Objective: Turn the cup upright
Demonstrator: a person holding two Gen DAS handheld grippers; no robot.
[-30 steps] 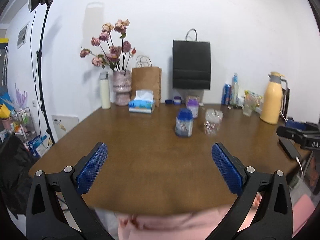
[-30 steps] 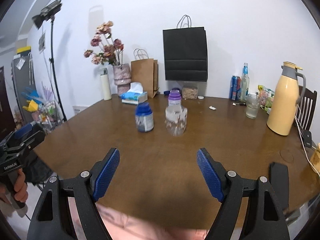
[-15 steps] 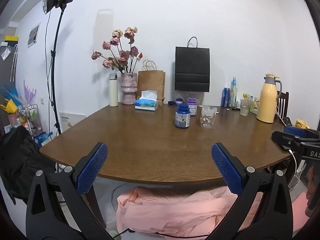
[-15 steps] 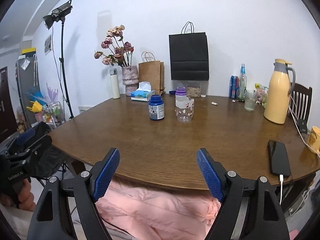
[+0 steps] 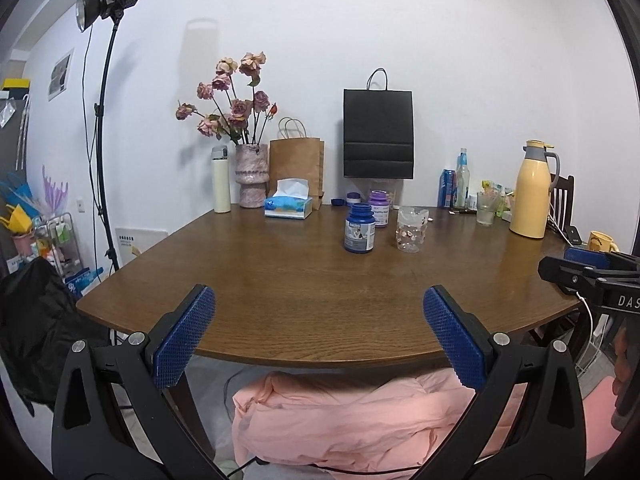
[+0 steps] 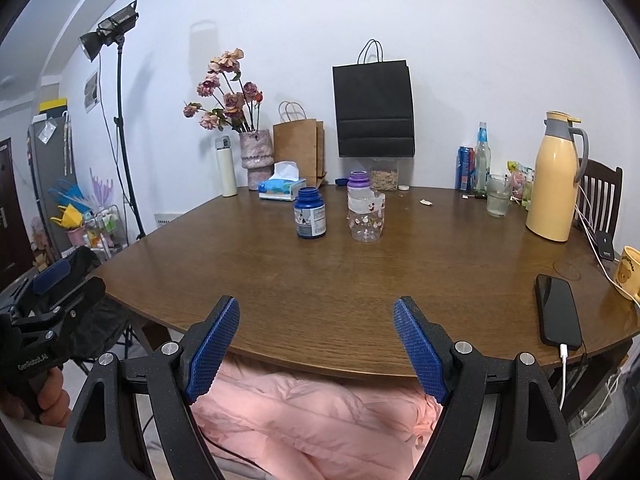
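Observation:
A clear plastic cup with small pink prints (image 5: 411, 230) (image 6: 366, 218) stands mouth up on the brown table (image 5: 304, 288) (image 6: 352, 280), near its middle. My left gripper (image 5: 318, 338) is open and empty, held off the table's near edge. My right gripper (image 6: 316, 350) is open and empty too, also back from the near edge. Each gripper shows at the side of the other's view. Both are far from the cup.
A dark blue jar (image 5: 359, 234) (image 6: 310, 218) stands left of the cup and a purple jar (image 5: 379, 208) behind it. A tissue box (image 5: 289, 204), vase, bags, yellow jug (image 6: 556, 184), glass (image 6: 497, 200), phone (image 6: 558, 310) and mug (image 6: 628, 276) ring the table.
Both grippers have pulled back and away from the table, from over its surface to beyond its near edge. The cup and jars have not moved.

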